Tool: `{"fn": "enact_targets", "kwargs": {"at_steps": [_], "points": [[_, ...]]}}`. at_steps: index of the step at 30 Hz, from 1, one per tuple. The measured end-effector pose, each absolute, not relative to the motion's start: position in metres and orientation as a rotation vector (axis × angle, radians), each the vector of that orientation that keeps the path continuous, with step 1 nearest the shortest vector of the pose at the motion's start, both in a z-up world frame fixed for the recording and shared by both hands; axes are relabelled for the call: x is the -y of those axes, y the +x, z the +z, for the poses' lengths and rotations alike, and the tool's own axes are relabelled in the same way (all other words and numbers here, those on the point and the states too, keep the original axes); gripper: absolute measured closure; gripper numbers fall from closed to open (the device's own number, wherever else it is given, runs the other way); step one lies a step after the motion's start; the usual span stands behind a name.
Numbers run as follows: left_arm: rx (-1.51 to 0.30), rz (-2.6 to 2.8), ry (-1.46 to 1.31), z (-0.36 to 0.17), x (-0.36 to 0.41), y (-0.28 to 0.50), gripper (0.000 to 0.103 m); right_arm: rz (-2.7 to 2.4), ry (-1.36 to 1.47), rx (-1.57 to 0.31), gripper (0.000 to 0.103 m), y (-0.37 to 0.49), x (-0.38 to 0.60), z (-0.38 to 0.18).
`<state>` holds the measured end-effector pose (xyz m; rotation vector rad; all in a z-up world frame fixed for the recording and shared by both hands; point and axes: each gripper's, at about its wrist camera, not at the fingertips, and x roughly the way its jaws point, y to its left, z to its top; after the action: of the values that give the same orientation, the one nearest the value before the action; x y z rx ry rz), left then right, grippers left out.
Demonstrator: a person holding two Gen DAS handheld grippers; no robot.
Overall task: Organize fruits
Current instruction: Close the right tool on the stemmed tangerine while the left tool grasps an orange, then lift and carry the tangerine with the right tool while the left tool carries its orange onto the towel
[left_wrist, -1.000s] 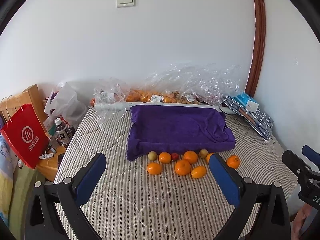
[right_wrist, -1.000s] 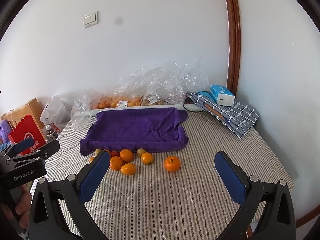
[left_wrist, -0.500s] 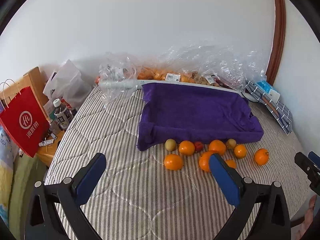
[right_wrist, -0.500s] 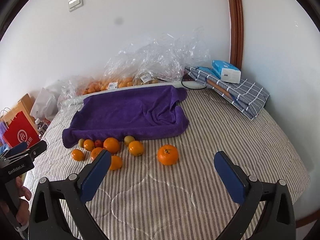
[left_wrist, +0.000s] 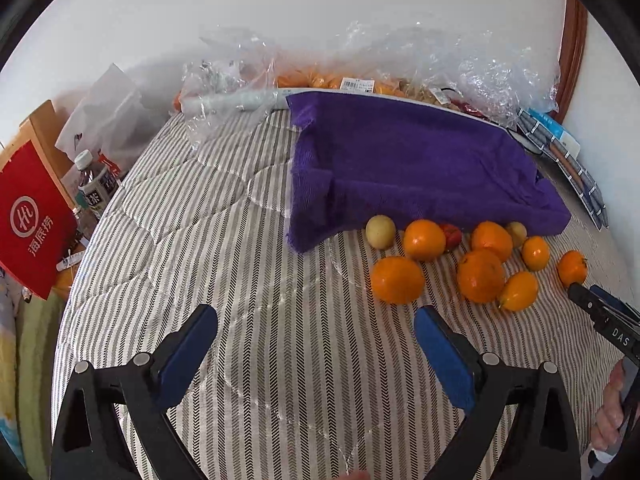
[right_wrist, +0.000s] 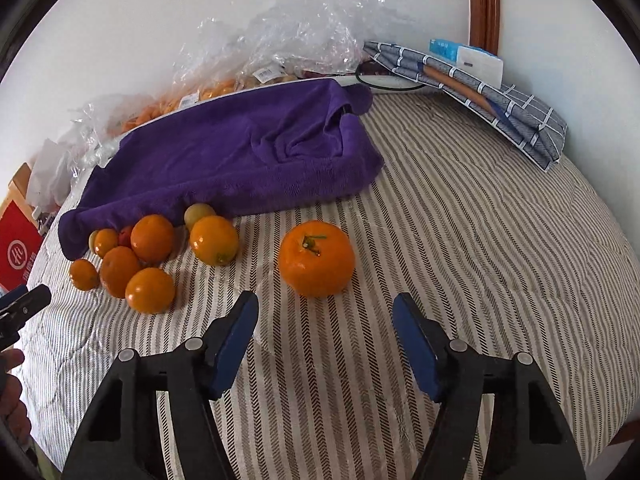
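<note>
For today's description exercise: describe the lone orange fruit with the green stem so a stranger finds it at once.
Start at the purple towel on the striped bed. Before its right end sits the stemmed orange, apart from the fruit cluster, biggest and alone.

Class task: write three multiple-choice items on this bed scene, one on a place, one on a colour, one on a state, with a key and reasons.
1. Where does the stemmed orange lie?
A. on the towel
B. alone on the striped bedspread
C. in a bag

2. What colour is the towel?
A. purple
B. green
C. white

3. What is between the right hand-held gripper's pads?
A. an orange
B. the towel
C. nothing

Key: B, it sits apart from the fruit cluster; A, plainly purple; C, the closing jaws show only bedspread between them.
</note>
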<state>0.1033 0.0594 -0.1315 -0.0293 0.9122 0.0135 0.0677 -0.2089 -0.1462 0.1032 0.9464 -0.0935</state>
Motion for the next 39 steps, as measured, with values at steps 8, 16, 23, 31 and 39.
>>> {"fn": "enact_targets", "kwargs": {"at_steps": [8, 16, 23, 31, 39], "points": [[-0.951, -0.054, -0.084, -0.157, -0.060, 0.115, 0.014, -0.097, 0.081, -0.934, 0.039, 0.089, 0.207, -0.157], [-0.899, -0.110, -0.112, -0.157, -0.042, 0.126, 0.028, -0.088, 0.080, -0.933, 0.044, 0.099, 0.207, -0.159], [-0.870, -0.175, -0.132, -0.157, -0.031, 0.130, 0.068, -0.070, 0.123, -0.916, 0.058, 0.095, 0.212, -0.157], [-0.815, -0.225, -0.239, -0.155, -0.043, 0.125, 0.068, -0.055, 0.104, -0.918, 0.060, 0.092, 0.209, -0.155], [-0.763, -0.231, -0.244, -0.149, -0.044, 0.117, 0.068, -0.076, 0.085, -0.906, 0.060, 0.079, 0.206, -0.153]]}}
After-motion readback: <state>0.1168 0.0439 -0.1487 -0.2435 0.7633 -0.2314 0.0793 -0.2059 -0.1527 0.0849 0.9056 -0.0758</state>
